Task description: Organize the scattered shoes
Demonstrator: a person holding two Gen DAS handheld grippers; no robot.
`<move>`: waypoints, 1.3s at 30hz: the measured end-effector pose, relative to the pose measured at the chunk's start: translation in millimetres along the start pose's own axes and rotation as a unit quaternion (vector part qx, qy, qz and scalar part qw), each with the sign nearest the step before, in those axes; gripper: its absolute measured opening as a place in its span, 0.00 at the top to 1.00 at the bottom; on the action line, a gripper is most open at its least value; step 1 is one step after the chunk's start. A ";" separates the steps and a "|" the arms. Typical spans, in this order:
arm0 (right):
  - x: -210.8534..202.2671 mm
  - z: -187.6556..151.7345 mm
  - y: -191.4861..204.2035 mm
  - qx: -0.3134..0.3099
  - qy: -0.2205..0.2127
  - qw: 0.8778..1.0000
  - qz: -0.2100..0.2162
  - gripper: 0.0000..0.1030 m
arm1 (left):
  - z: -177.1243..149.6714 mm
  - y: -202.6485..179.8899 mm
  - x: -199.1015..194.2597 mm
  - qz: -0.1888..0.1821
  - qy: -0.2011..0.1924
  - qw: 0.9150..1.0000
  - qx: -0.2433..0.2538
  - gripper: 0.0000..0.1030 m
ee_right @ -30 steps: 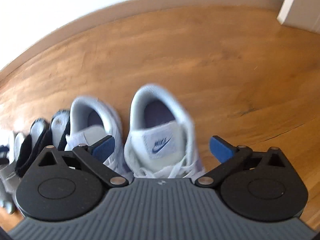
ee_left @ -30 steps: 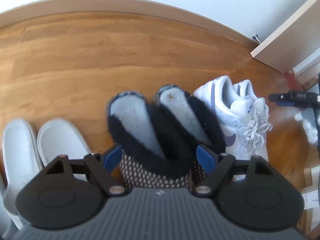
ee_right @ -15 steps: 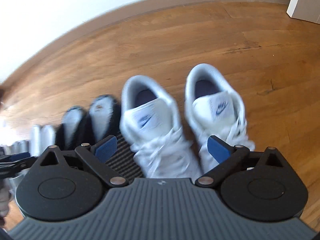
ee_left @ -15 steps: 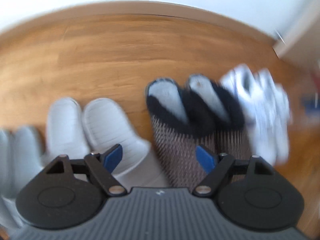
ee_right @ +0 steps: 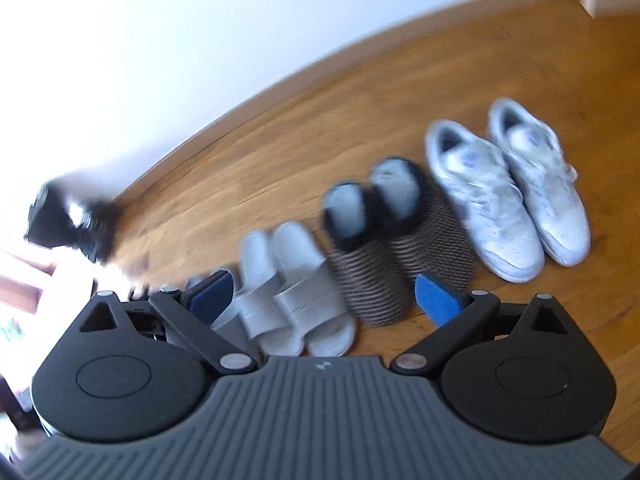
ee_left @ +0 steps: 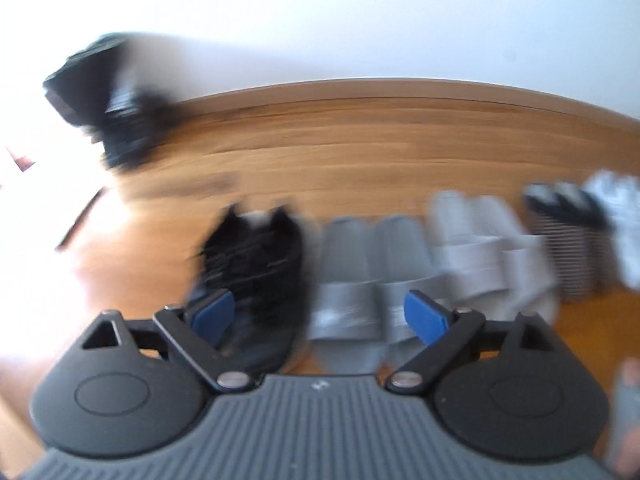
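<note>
Five pairs of shoes (ee_left: 400, 264) in a row mid-frame on wooden floor (ee_left: 360, 152), white wall (ee_left: 320, 20) above, left gripper (ee_left: 320, 312) and right gripper (ee_right: 324, 294) both spread apart, holding nothing, blurred dark object (ee_left: 112, 108) upper left.

Your way along the near edge is blocked by a row of pairs standing side by side: black shoes (ee_left: 256, 264), grey slides (ee_left: 360, 280), pale slides (ee_right: 292, 292), striped fur-lined slippers (ee_right: 384, 248) and white sneakers (ee_right: 508, 196). Within each pair the two shoes touch or nearly touch, so you get no passage between them. Behind the row, a broad strip of bare wooden floor (ee_left: 360, 148) runs to the skirting. At its left end, a blurred black object (ee_left: 116, 104) stands against the wall.
</note>
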State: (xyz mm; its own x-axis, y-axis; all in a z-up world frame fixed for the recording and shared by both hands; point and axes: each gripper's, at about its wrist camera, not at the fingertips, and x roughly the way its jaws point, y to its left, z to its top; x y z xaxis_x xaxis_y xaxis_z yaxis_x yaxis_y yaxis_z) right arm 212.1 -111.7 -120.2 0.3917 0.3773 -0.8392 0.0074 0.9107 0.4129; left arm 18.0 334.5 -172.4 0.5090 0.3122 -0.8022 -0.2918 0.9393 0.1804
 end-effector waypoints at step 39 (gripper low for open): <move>93.3 -79.7 265.9 -0.117 0.141 0.981 0.067 0.05 | -47.3 94.3 -42.7 -0.031 -0.043 0.991 -0.120 0.16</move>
State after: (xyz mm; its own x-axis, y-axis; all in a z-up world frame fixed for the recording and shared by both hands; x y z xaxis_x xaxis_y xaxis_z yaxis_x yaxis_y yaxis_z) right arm 177.3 179.1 -116.9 0.1039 0.4976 -0.8612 -0.2520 0.8508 0.4612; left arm -69.5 403.0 -148.1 0.5958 0.2745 -0.7547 -0.4362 0.8997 -0.0171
